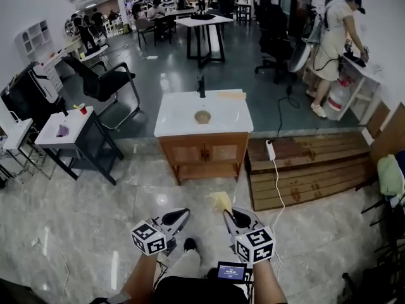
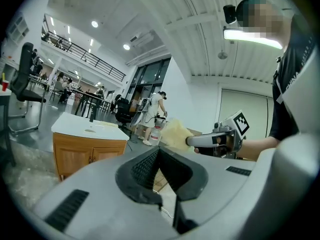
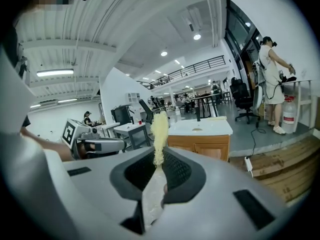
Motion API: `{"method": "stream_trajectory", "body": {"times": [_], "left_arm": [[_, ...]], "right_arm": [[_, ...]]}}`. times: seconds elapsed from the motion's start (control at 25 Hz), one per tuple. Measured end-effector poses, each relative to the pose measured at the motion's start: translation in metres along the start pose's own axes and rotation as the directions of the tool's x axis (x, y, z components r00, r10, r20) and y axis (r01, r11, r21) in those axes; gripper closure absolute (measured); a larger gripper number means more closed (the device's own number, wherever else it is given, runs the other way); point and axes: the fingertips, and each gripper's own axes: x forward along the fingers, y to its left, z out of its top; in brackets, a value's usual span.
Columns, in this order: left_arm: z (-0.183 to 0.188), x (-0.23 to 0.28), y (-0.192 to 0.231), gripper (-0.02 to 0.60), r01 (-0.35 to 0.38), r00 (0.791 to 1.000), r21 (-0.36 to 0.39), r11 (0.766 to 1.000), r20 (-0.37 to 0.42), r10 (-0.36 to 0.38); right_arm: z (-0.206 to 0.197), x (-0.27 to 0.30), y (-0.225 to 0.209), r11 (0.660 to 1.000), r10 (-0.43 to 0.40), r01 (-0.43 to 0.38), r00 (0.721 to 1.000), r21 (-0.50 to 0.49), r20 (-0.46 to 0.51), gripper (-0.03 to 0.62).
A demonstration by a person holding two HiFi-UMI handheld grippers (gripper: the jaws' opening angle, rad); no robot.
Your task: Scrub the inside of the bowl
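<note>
The white-topped wooden surface (image 1: 183, 122) stands at the centre of the head view, well apart from both tools at the bottom edge. The left tool (image 1: 176, 218) has its jaws pressed together on nothing. The right tool (image 1: 233, 216) pinches a yellow sponge (image 1: 221, 201). The tan bowl (image 1: 202, 116) sits mid-surface.

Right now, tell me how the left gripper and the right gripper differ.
Load: the left gripper is empty, while the right gripper holds a yellow cloth.
Jaws: the left gripper's close on each other; the right gripper's pinch the cloth, which sticks out past their tips.
Shared: both carry marker cubes and are held low, short of the white-topped cabinet.
</note>
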Motion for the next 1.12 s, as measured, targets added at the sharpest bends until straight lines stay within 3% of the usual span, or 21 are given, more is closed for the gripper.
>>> {"method": "stream_trajectory", "body": {"times": [0.24,0.48,0.88,1.12], "left_arm": [[0.01,0.015,0.056,0.578,-0.026,1.0,-0.041,0.999,0.007,0.027],[0.023,0.036,0.12,0.578,-0.021,1.0,-0.033,0.999,-0.01,0.021],[0.061,0.056,0.221,0.578,0.023,0.999,-0.005,1.0,-0.029,-0.023],[0.066,0.074,0.248,0.578,0.071,0.997,-0.024,0.997,-0.034,-0.071]], "right_arm": [[0.01,0.032,-0.023,1.0,-0.026,0.026,0.999,0.006,-0.04,0.553],[0.034,0.088,-0.049,0.998,-0.055,0.055,0.997,0.009,-0.049,0.553],[0.084,0.199,-0.056,0.998,-0.063,0.063,0.997,0.005,-0.051,0.553],[0.086,0.232,-0.064,0.995,-0.095,0.097,0.992,0.028,-0.078,0.553]]}}
